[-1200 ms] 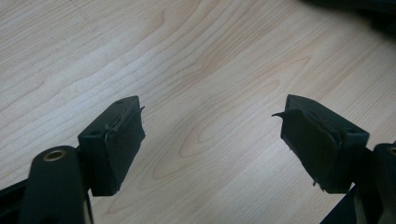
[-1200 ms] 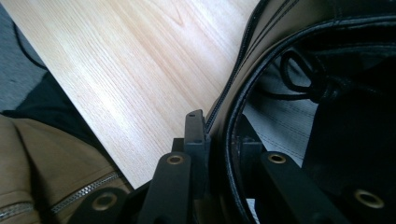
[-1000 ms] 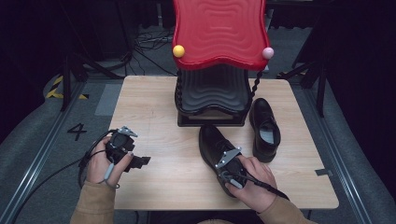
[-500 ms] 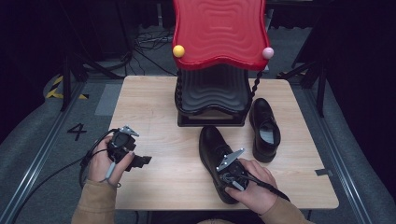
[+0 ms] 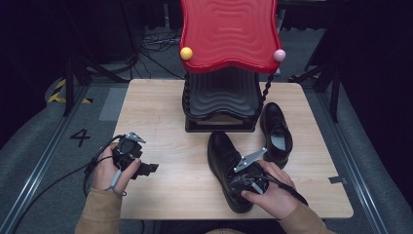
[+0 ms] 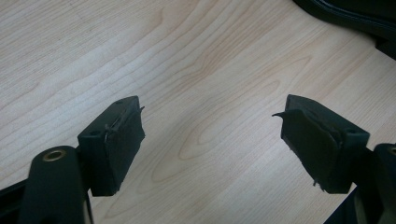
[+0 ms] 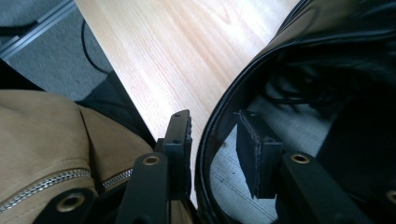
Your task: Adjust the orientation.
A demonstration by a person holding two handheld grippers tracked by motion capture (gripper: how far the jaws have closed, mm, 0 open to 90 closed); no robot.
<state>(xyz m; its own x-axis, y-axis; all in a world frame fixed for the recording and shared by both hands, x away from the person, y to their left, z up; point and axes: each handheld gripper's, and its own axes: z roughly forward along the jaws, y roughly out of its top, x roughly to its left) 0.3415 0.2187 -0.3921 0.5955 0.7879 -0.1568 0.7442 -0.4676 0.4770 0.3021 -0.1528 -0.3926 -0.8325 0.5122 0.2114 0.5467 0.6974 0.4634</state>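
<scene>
A black leather shoe (image 5: 221,153) lies near the table's front edge, toe pointing away from me. My right gripper (image 5: 241,190) sits over its opening at the heel end, under my hand. In the right gripper view the right gripper (image 7: 212,119) straddles the shoe's rim (image 7: 233,88): one jaw is against the outside wall, the other is inside with a small gap, so it is open. A second black shoe (image 5: 276,134) stands to the right of it. My left gripper (image 5: 148,168) rests at the table's left edge, and the left gripper (image 6: 212,109) is open wide over bare wood.
A black ribbed stand (image 5: 221,97) with a wavy red top (image 5: 226,34) occupies the table's (image 5: 156,112) back middle. A tan sleeve (image 7: 42,140) lies close behind the right gripper's jaws. A dark object's edge (image 6: 355,14) shows in the left gripper view's top right corner.
My right hand and gripper have slid a little toward the near edge along the shoe, settling at its heel end. The left gripper has stayed put.
</scene>
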